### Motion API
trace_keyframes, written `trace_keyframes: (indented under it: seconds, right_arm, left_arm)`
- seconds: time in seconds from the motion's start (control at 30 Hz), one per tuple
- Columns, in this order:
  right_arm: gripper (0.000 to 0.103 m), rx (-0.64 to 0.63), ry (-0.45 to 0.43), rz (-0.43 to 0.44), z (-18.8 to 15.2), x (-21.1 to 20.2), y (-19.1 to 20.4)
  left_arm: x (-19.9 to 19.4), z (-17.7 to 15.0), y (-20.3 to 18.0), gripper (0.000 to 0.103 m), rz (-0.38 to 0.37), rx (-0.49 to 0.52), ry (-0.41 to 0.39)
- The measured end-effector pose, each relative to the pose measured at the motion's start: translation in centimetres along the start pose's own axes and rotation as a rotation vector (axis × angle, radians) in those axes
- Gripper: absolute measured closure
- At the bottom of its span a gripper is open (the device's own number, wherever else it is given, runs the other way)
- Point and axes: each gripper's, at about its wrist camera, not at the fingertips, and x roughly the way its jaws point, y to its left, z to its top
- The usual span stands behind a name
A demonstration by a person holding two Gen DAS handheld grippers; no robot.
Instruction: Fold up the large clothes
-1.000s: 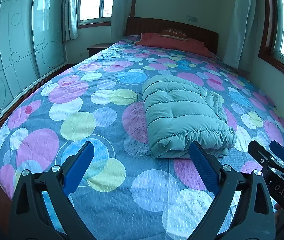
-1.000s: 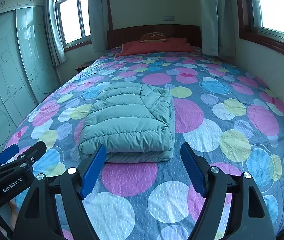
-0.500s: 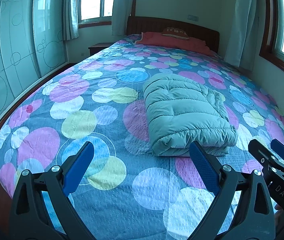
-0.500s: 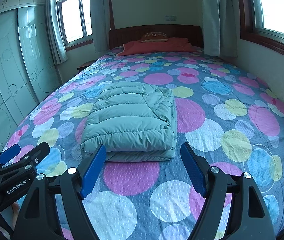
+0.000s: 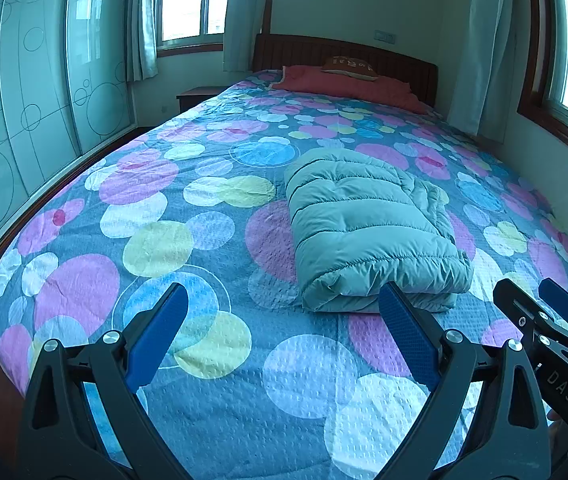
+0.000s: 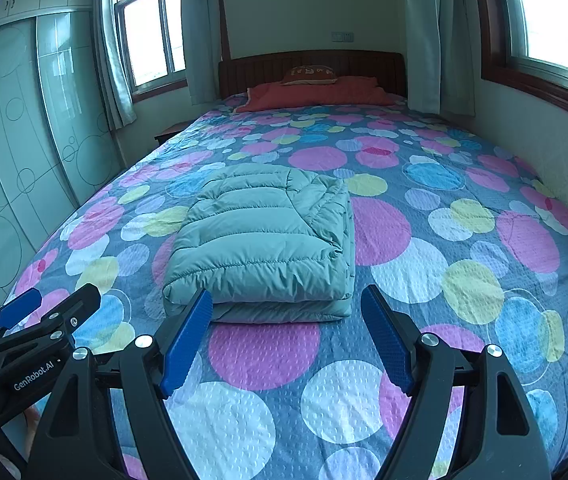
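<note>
Left wrist view. The left gripper (image 5: 280,336) hangs over the foot of the bed (image 5: 84,216), its blue-padded jaws spread wide with nothing between them but the spotted bedspread (image 5: 303,368). The folded green puffer jacket (image 5: 367,232) lies at about one o'clock from the gripper, near but not touching; the right-hand pad merely overlaps its front edge in the picture. The tip of the right gripper (image 5: 543,316) enters at four o'clock. A red pillow (image 5: 343,86) sits against the headboard at twelve o'clock.

Right wrist view. The right gripper (image 6: 284,332) is likewise wide open and empty. The jacket (image 6: 264,240) lies at twelve o'clock, just beyond the fingertips, as a compact rectangular bundle with its rounded fold facing the camera (layers stacked, edges roughly even). The left gripper (image 6: 40,312) shows at nine o'clock; whether its pads are parted cannot be told from this angle alone.

Step in hand. The folding appears complete, and both tools are drawn back clear of the garment. The next move, if any, probably calls for no more than a light press or squaring of the loose right-hand edge.

Change from earlier frames. The jacket sits marginally lower in both views than a second ago; the jaws' spread and the bundle's shape are unchanged.
</note>
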Motion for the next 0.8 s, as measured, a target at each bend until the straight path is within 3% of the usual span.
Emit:
trace_keyframes:
  seconds: [0.8]
  right_arm:
    - [0.027, -0.002, -0.001, 0.000, -0.07, -0.21, 0.22]
  left_arm:
    - [-0.52, -0.16, -0.69, 0.007, 0.001, 0.002, -0.005]
